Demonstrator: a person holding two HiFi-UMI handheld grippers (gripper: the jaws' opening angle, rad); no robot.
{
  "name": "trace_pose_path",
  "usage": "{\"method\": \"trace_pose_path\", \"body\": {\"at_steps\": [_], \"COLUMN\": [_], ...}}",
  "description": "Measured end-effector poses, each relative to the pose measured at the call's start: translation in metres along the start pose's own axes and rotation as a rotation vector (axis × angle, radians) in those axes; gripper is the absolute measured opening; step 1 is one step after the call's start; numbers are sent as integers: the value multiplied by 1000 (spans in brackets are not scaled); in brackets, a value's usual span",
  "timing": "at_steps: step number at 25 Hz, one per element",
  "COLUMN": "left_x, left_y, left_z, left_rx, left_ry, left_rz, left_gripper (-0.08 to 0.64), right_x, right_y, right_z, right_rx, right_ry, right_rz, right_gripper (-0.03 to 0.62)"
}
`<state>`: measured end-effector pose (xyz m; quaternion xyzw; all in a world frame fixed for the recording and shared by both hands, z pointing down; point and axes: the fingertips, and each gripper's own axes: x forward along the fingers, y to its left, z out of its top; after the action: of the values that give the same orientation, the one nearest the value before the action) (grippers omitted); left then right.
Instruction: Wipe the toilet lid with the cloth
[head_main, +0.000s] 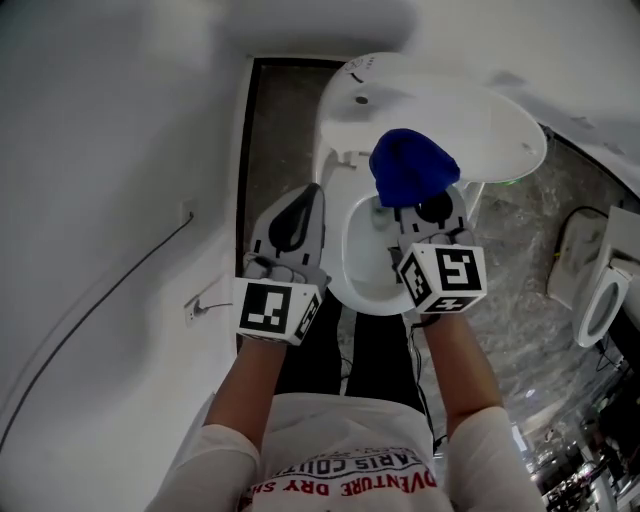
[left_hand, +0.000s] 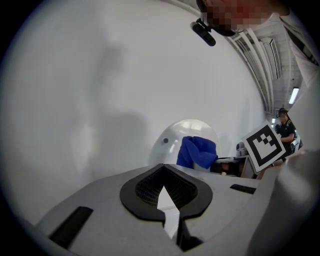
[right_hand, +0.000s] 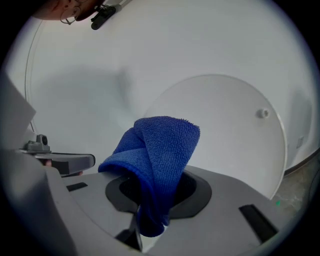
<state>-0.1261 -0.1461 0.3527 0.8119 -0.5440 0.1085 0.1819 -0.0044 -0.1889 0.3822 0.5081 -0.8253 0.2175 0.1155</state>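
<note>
Right tool (right_hand: 150, 210) was clamped on the folded blue cloth (right_hand: 162, 150), held before the raised toilet lid (right_hand: 235, 120); contact unclear. Left tool (left_hand: 167, 200) had its jaws together, empty.

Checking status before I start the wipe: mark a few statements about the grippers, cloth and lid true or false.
1. The right gripper is shut on the blue cloth. True.
2. The toilet lid is down over the bowl. False: it stands raised, and the bowl is open.
3. The left gripper holds a second cloth. False: its jaws are together on nothing.
4. The blue cloth bunches out past the jaws, toward the toilet lid. True.
</note>
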Motion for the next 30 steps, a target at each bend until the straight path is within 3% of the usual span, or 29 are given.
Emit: {"method": "trace_pose_path", "body": {"at_steps": [6,11,20,30], "left_x": [-8,-10,3,30], "left_y": [49,62,57,13], "left_z": [-25,-44,-59,-63], "left_rx": [-9,-9,-16,2], "left_ry": [6,24,44,69], "left_rz": [29,19,0,-29], "left_gripper": [6,6,6,6], "right_x": [59,87,90,60], "right_y": [51,58,16,-52], "right_z": [-23,-34,-32,-33], "right_rx": [0,-12,-28,-30], "right_ry": [-19,-18,2,42], "right_rz": [74,77,-5,-89], "right_gripper": [87,87,87,87]}}
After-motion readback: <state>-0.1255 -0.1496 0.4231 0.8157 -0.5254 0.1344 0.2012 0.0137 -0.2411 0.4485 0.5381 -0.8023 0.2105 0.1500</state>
